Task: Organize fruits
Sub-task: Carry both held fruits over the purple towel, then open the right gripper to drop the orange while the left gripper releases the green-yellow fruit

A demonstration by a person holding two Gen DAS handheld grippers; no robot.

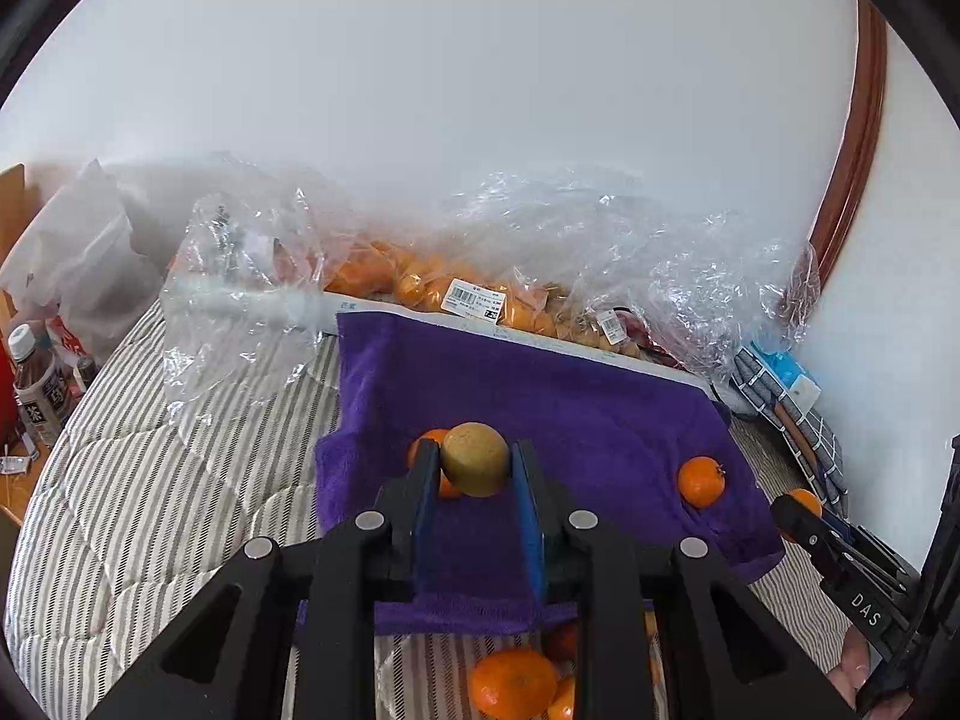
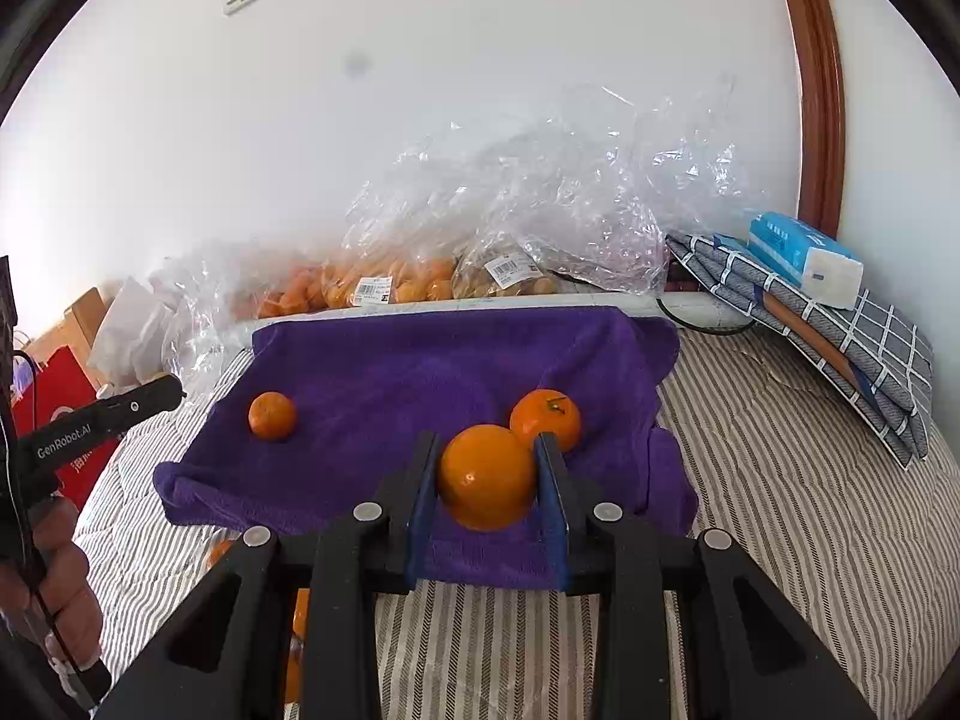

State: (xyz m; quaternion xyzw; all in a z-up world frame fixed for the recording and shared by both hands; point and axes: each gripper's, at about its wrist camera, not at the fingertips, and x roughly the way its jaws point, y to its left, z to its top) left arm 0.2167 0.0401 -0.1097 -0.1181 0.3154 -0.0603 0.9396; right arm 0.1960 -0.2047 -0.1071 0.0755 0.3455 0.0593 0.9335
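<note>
My left gripper (image 1: 475, 461) is shut on a yellow-green round fruit (image 1: 475, 459), held above a purple towel (image 1: 570, 396). Behind its left finger an orange (image 1: 431, 439) peeks out on the towel, and another orange (image 1: 700, 481) lies at the towel's right. My right gripper (image 2: 487, 476) is shut on a large orange (image 2: 487, 476) over the towel's (image 2: 420, 372) near edge. Two small oranges rest on the towel, one (image 2: 272, 415) at the left and one (image 2: 547, 417) just behind the held fruit. The left gripper's side (image 2: 102, 414) shows at the left edge of the right wrist view.
Clear plastic bags of oranges (image 1: 420, 282) and brownish fruit (image 2: 510, 282) line the wall behind the towel. Loose oranges (image 1: 513, 683) lie on the striped bedding (image 2: 780, 480) below the grippers. A checked cloth with a tissue pack (image 2: 804, 258) sits at the right; bottles (image 1: 36, 384) stand left.
</note>
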